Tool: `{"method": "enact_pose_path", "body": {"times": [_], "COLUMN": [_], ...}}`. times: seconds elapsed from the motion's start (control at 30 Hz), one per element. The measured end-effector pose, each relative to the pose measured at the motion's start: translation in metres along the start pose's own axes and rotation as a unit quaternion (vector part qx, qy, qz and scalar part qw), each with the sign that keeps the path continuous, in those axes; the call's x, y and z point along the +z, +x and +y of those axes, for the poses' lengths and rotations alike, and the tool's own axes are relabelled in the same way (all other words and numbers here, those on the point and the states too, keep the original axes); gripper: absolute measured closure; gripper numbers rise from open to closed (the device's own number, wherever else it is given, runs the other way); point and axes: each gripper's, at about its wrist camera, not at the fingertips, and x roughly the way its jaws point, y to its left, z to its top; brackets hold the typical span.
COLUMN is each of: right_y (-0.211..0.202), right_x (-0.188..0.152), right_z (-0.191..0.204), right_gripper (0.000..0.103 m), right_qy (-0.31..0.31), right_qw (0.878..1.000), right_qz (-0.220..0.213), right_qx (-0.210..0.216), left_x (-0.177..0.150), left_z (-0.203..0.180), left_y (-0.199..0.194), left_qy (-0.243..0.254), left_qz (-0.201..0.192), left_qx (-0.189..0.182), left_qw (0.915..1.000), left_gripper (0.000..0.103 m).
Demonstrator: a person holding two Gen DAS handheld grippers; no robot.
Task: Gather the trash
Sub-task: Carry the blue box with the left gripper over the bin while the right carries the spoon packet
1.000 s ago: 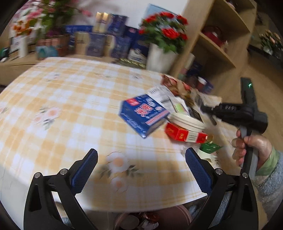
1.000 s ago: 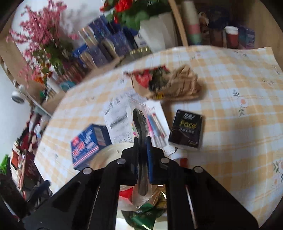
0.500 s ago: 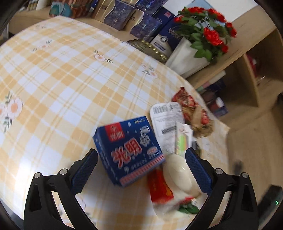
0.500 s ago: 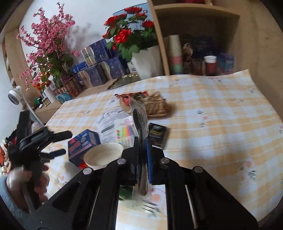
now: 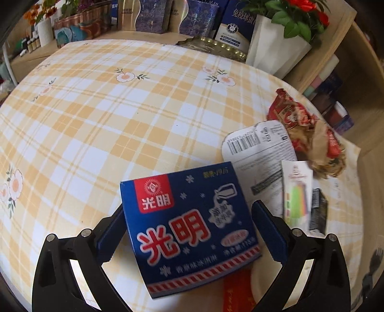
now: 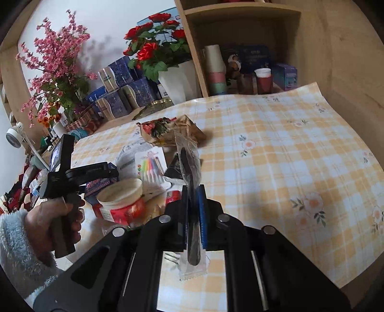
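Note:
A blue carton (image 5: pixel 189 230) with red characters lies on the checked tablecloth (image 5: pixel 108 120), between the spread fingers of my left gripper (image 5: pixel 188 208); the pads stand beside it and are open. Right of it lie a white printed pouch (image 5: pixel 259 153), a candle pack (image 5: pixel 297 192), a black tissue pack (image 5: pixel 318 208) and a crumpled red-brown bag (image 5: pixel 309 134). A red packet (image 5: pixel 237 292) shows under the carton. My right gripper (image 6: pixel 193 192) is shut on a clear wrapper with a black spoon (image 6: pixel 189 163), held above the table. A white-and-red tub (image 6: pixel 122 199) stands near the left gripper (image 6: pixel 79 172).
A white vase of red flowers (image 5: pixel 276 45) and blue gift boxes (image 5: pixel 153 14) stand behind the table. A wooden shelf (image 6: pixel 240 48) with cups is at the back right. Pink flowers (image 6: pixel 55 64) rise at the left. A hand in a fuzzy sleeve (image 6: pixel 21 242) holds the left gripper.
My left gripper has swung in over the table and down to the blue carton, which now sits between its fingers. The right gripper has drawn back from the pile, still shut on the wrapped spoon.

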Motion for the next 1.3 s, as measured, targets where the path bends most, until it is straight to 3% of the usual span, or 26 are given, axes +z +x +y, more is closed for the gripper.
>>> {"method": "enact_pose_path", "body": {"times": [0.1, 0.17, 0.43, 0.63, 0.97, 1.3], "right_y": [0.0, -0.001, -0.013, -0.028, -0.067, -0.08], "right_x": [-0.004, -0.007, -0.015, -0.026, -0.069, -0.136], "right_z": [-0.006, -0.008, 0.006, 0.026, 0.064, 0.073], "right_gripper": [0.091, 0.091, 0.091, 0.091, 0.091, 0.091], "right_qy": [0.009, 0.014, 0.006, -0.002, -0.031, -0.054], "right_qw": [1.0, 1.0, 1.0, 0.999, 0.997, 0.998], "right_qz": [0.002, 0.004, 0.0, 0.0, 0.005, 0.008], "right_qx": [-0.003, -0.003, 0.016, 0.038, 0.065, 0.038], "left_x": [-0.003, -0.004, -0.007, -0.032, -0.143, -0.247], "left_z": [0.002, 0.006, 0.032, 0.04, 0.049, 0.049], "left_y": [-0.002, -0.009, -0.058, -0.113, -0.194, -0.197], "left_qy": [0.018, 0.029, 0.054, 0.087, 0.162, 0.219], "left_qz": [-0.002, -0.013, -0.058, -0.088, -0.118, -0.097], "left_qx": [0.0, -0.004, -0.01, -0.036, -0.092, -0.112], "left_qw": [0.9998, 0.9995, 0.9968, 0.9917, 0.9754, 0.9645], "left_gripper": [0.01, 0.02, 0.021, 0.021, 0.021, 0.021]}}
